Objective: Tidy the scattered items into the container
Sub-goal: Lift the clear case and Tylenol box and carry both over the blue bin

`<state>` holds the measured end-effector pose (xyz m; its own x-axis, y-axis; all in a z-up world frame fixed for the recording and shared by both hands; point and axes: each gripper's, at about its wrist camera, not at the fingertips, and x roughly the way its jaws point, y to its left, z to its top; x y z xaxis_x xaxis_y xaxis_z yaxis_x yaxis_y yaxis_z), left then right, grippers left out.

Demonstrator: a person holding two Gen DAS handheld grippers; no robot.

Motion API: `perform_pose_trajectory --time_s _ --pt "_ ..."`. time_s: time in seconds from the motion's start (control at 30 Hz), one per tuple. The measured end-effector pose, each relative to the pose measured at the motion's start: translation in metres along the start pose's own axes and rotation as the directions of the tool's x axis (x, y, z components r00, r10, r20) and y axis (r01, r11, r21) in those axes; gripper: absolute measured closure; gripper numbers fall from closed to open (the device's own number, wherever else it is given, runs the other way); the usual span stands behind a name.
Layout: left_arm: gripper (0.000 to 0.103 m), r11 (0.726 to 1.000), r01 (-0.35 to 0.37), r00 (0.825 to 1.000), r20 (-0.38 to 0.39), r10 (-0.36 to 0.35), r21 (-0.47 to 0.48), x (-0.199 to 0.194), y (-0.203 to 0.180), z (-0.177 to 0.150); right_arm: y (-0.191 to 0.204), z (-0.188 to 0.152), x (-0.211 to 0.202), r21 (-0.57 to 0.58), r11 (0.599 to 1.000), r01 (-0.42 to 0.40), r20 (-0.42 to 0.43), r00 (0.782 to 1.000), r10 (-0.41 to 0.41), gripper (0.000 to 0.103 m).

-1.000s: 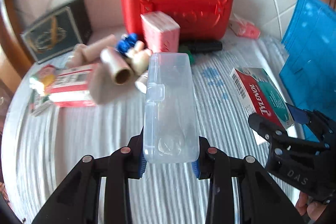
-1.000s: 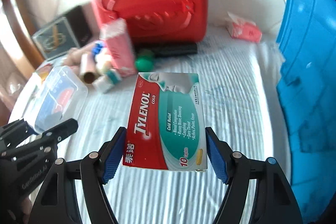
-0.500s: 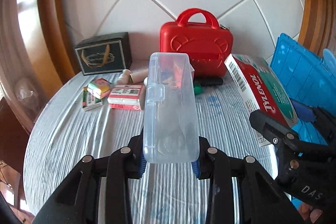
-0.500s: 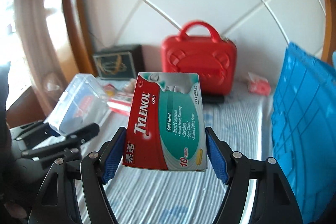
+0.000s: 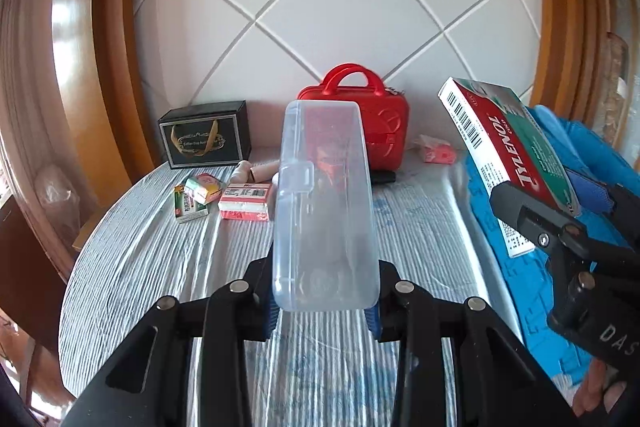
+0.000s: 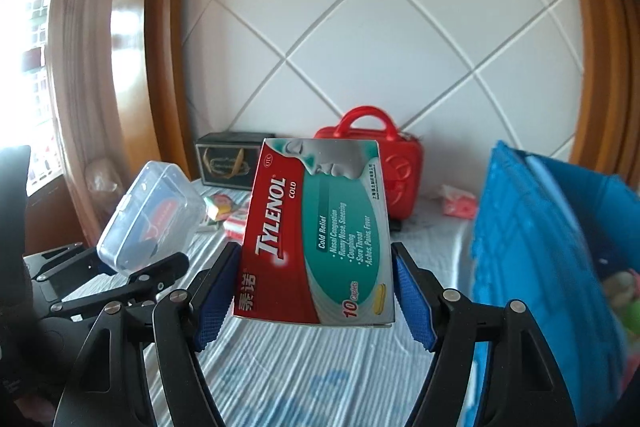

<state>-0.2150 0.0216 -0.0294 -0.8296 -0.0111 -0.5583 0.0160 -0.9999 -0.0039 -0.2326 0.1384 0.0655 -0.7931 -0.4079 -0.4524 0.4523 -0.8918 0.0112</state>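
Both grippers have lifted since a sec ago: table w/ striped cloth (image 5: 168, 259) now sits lower and farther off in both views, tiled wall (image 5: 320, 7) fills the upper half, and the clutter that was close up then is small and distant now. Grip on each item unchanged.

Left gripper (image 5: 324, 301) is clamped on a clear plastic case (image 5: 326, 203), pads on its near end, lid latch facing left in the left wrist view; case sticks up and away from the jaws, well above the cloth. Something red shows inside it, can't tell what.

Right gripper (image 6: 314, 291) is clamped on a Tylenol Cold box (image 6: 316, 231), blue pads pressing both long sides at its lower end, printed face toward the camera, also held in the air. In the left wrist view that box is to the right of the case, apart from it, just over the near edge of the blue bin (image 6: 540, 247).

Blue bin stands at the right end of the table, open top; right wrist view shows blurry pinkish and green stuff (image 6: 624, 299) inside, not identifiable.

Left on the cloth: red carry case (image 5: 384, 131) closed, upright against the wall; black gift box (image 5: 204, 139) left of it; small green/yellow boxes (image 5: 196, 197), a red-white box (image 5: 244, 203), beige rolls (image 5: 256, 171) between; pink packet (image 5: 438, 153) right of the red case.
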Motion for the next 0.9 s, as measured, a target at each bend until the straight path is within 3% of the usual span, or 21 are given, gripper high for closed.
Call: perform_pose_trajectory --time_s 0.23,0.43,0.6,0.8,0.9 --pt "0.071 0.996 0.083 0.996 0.041 -0.084 0.033 -0.039 -0.026 0.003 -0.009 0.005 -0.058 0.004 0.996 0.089 0.033 0.995 -0.089 0.03" --pt "0.071 0.99 0.124 0.988 0.079 -0.129 0.071 -0.057 -0.062 0.008 -0.042 0.01 -0.102 0.042 0.988 0.146 0.092 0.985 -0.149 0.03" --pt "0.071 0.981 0.165 0.98 0.097 -0.175 0.099 -0.061 -0.119 0.019 -0.097 0.004 -0.136 0.08 0.978 0.194 0.112 0.973 -0.202 0.03" --pt "0.071 0.965 0.239 0.965 0.087 -0.249 0.109 -0.069 -0.218 0.052 -0.2 0.011 -0.17 0.05 0.964 0.26 0.116 0.958 -0.264 0.03" --pt "0.071 0.941 0.325 0.943 0.044 -0.33 0.092 -0.077 -0.271 0.078 -0.258 0.018 -0.184 0.029 0.961 0.274 0.098 0.956 -0.276 0.03"
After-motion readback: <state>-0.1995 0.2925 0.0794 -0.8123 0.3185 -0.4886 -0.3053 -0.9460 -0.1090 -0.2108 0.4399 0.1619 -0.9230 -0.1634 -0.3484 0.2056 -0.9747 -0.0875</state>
